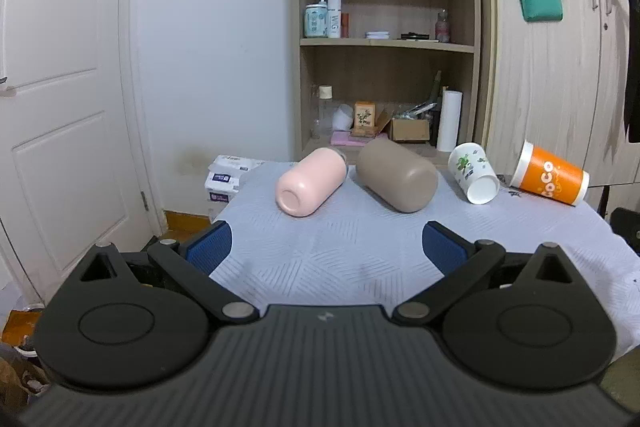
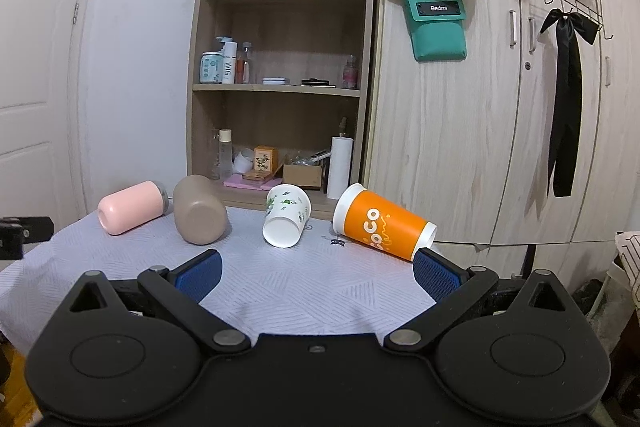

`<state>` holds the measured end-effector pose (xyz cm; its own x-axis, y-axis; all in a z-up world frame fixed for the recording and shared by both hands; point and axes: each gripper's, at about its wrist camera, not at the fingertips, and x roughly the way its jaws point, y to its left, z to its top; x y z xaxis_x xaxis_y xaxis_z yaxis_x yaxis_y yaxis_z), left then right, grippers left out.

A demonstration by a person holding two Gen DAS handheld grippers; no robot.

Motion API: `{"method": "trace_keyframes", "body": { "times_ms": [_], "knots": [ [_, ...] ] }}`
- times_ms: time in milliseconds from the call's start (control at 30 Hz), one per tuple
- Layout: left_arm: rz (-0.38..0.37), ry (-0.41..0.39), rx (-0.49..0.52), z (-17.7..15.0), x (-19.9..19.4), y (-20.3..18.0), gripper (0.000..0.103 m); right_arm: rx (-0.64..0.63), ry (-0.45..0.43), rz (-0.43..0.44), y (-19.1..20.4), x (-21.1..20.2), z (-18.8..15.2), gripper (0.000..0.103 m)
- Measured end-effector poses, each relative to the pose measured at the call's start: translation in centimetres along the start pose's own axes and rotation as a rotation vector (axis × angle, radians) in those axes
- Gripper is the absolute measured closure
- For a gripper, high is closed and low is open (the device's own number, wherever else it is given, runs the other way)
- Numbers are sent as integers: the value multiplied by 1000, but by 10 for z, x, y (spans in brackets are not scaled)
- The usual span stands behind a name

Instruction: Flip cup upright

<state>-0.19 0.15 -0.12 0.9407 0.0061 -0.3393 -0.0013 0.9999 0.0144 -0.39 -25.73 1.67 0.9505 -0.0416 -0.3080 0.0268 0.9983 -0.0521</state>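
Several cups lie on their sides along the far edge of the cloth-covered table (image 1: 340,251): a pink cup (image 1: 310,183), a taupe cup (image 1: 396,181), a white floral paper cup (image 1: 474,173) and an orange paper cup (image 1: 554,179). They show again in the right wrist view: pink cup (image 2: 132,207), taupe cup (image 2: 199,209), white cup (image 2: 286,215), orange cup (image 2: 382,225). My left gripper (image 1: 326,245) is open and empty, short of the pink and taupe cups. My right gripper (image 2: 318,273) is open and empty, short of the white and orange cups.
A wooden shelf unit (image 1: 386,43) with bottles and boxes stands behind the table. A wardrobe (image 2: 480,131) is to the right, a door (image 1: 60,107) to the left. Tissue packs (image 1: 226,179) sit beyond the table's far left corner.
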Motion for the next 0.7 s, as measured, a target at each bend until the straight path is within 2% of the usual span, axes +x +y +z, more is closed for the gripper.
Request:
{"method": "trace_keyframes", "body": {
  "times_ms": [500,700],
  "knots": [
    [-10,-77,20,2,-14,-3,0,26,-20,0,-5,-3,-2,0],
    [-3,-66,18,3,-12,-1,0,7,-26,0,-2,-6,-1,0]
  ]
}}
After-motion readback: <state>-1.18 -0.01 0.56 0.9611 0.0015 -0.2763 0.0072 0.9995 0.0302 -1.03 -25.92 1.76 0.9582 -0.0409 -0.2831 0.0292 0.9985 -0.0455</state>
